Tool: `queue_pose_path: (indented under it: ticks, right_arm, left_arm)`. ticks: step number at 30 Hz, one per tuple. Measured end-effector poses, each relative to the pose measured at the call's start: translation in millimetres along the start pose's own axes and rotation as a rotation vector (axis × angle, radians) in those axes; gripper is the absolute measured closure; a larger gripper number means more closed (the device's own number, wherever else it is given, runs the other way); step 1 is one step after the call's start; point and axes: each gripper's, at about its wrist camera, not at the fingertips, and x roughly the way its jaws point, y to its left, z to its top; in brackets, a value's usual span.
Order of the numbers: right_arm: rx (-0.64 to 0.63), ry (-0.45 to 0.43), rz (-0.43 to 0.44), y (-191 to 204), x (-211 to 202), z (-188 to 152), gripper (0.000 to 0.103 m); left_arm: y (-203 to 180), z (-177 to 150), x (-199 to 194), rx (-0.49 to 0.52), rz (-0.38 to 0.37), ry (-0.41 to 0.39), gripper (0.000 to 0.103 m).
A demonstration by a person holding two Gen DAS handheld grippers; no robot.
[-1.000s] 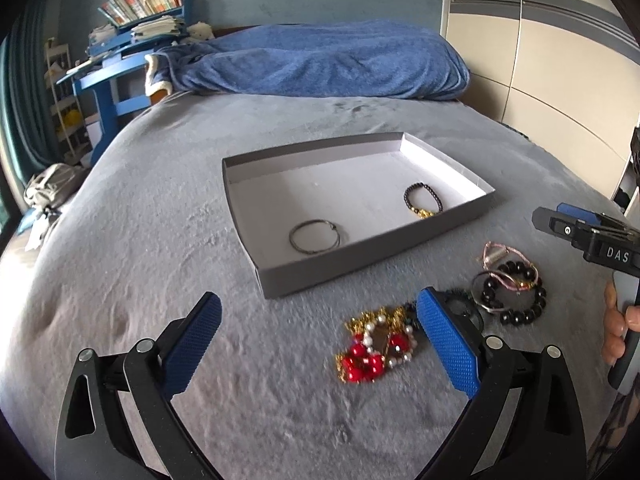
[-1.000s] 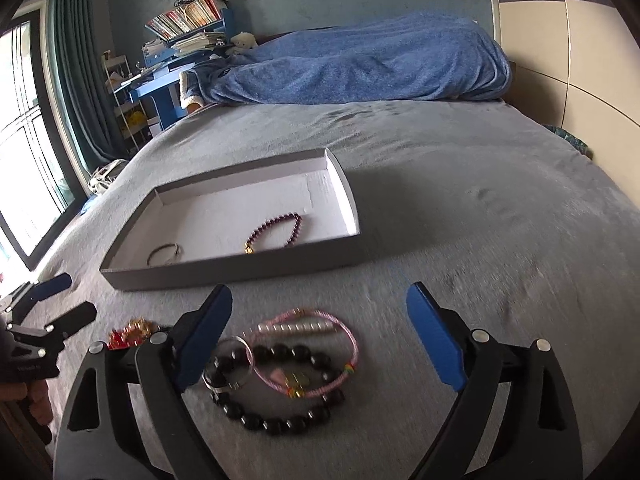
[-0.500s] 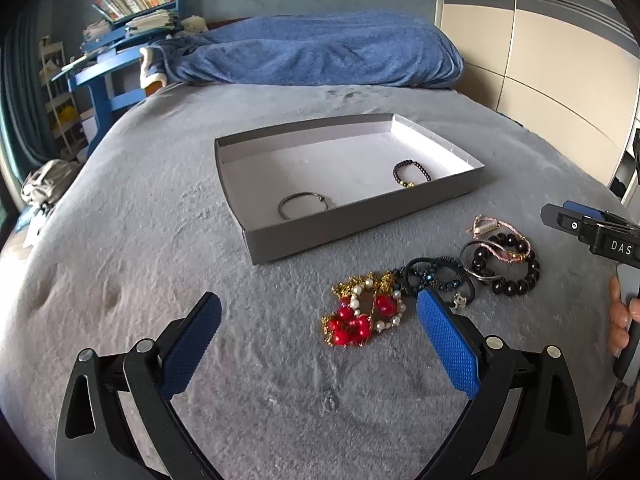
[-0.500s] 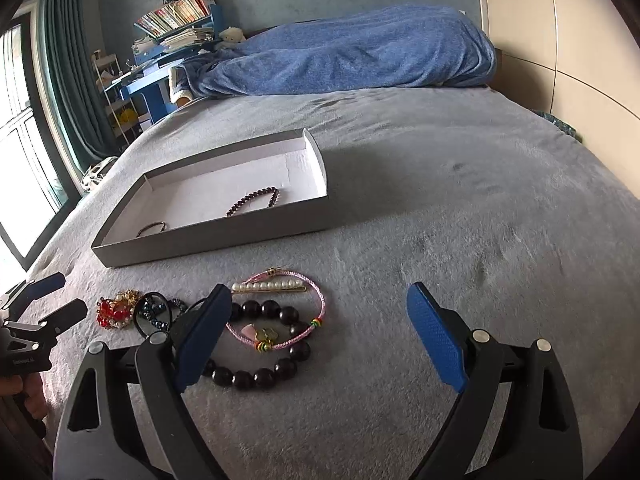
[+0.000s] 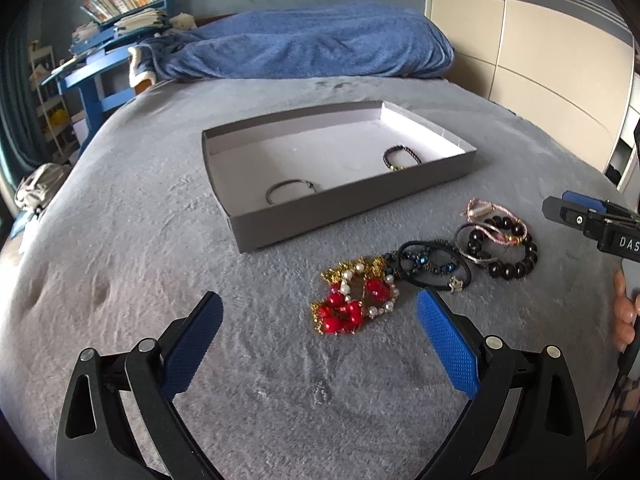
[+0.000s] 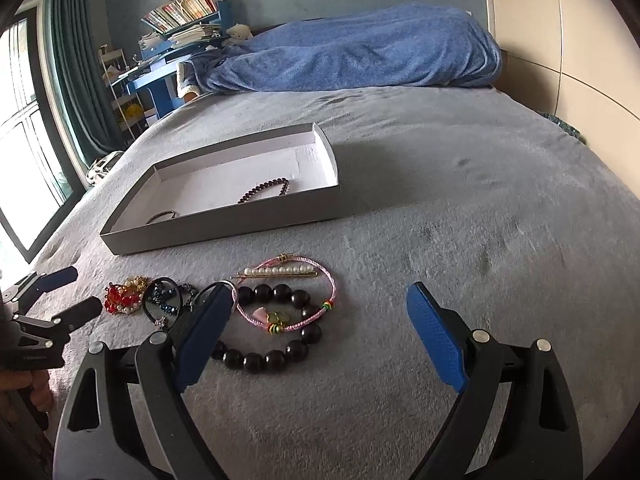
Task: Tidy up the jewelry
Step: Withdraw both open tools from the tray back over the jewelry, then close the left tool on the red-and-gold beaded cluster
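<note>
Both claws spread, empty; right claw point(image 6: 320, 320) nearer black round-bead bracelet point(image 6: 276, 328), just ahead-left; left claw point(image 5: 320, 332) faces red-gold-pearl cluster point(image 5: 354, 300); shallow grey cardboard tray point(image 5: 352, 216) beyond.

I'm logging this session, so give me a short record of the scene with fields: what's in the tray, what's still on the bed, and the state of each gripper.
surface: grey bed cover
tray: dark beaded bracelet, thin ring bracelet
outside tray: red and pearl piece, black bead bracelet, pink cord bracelet
left gripper: jaws open, empty
right gripper: jaws open, empty
</note>
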Motion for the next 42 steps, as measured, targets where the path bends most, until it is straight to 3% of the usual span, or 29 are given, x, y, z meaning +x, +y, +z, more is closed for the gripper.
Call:
queue_pose_path:
  ticks: [3, 4, 9, 12, 13, 22, 28, 42]
  right_arm:
    - [0.001, 0.003, 0.001, -1.1, -0.9, -2.0, 0.015]
    - [0.000, 0.005, 0.002, -1.2, -0.8, -2.3, 0.015]
    - [0.013, 0.011, 0.005, -2.0, 0.2, -3.3, 0.015]
    - [0.015, 0.012, 0.008, -1.6, 0.6, -3.1, 0.015]
    - [0.012, 0.012, 0.008, -1.4, 0.9, -3.2, 0.015]
    - [0.018, 0.012, 0.008, -2.7, 1.4, -4.5, 0.015]
    - [0.007, 0.018, 0.012, -0.7, 2.8, -6.0, 0.015]
    - [-0.073, 0.030, 0.067, 28.3, 7.0, -8.5, 0.015]
  left_arm:
    - [-2.3, -0.1, 1.4, 0.011, -0.003, 0.002, 0.009]
    - [-3.1, 0.2, 2.5, 0.014, -0.009, 0.003, 0.014]
    - [-8.0, 2.8, 15.3, 0.029, -0.052, 0.033, 0.049]
    - [-11.3, 4.7, 19.5, 0.042, -0.076, 0.041, 0.074]
    - [-12.3, 4.8, 19.1, 0.047, -0.085, 0.040, 0.087]
    - [4.1, 6.5, -11.5, -0.023, -0.130, -0.017, 0.095]
    - [30.0, 8.0, -32.7, -0.106, -0.112, -0.045, 0.095]
    - [53.4, -11.4, -40.0, -0.172, -0.008, 0.009, 0.095]
